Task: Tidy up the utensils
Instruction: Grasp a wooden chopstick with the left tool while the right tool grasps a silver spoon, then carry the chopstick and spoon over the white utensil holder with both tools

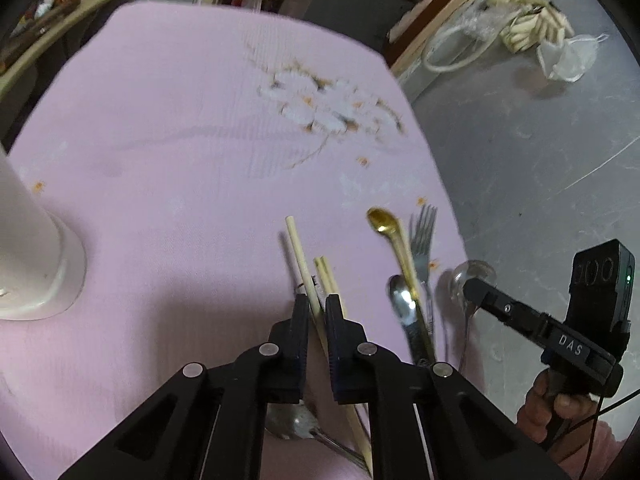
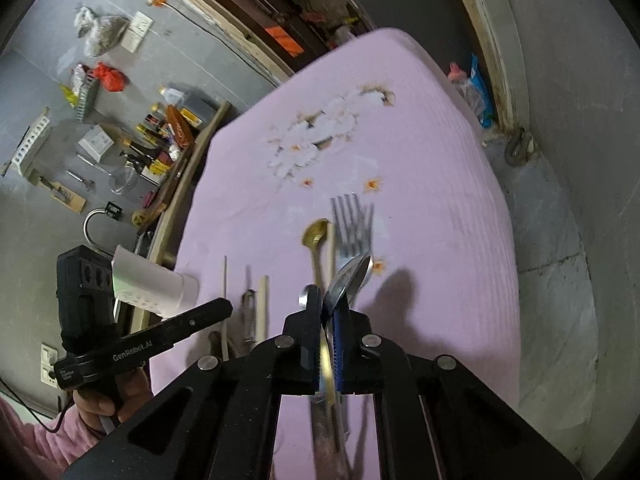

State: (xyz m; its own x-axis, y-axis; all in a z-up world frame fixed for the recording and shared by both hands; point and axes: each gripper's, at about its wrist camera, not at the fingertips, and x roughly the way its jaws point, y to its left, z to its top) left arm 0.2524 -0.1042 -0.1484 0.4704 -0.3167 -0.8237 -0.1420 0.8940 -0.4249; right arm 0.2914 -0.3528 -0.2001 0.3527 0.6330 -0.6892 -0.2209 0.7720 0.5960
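Chopstick point(image 1: 300, 256) sits pinched in the closed left gripper point(image 1: 318, 304), long axis running straight ahead like the right gripper's point(image 2: 330, 300) clamped spoon point(image 2: 352, 276) (white holder point(image 1: 24, 240) farther left, nearer the left hand).

Chopsticks point(image 1: 304, 260), spoons point(image 1: 382, 222), fork point(image 1: 423, 236) on cloth

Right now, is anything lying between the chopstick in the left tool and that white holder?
Nothing visible: only bare pink cloth separates the chopstick, clamped in the left tool, from the white holder on the left.
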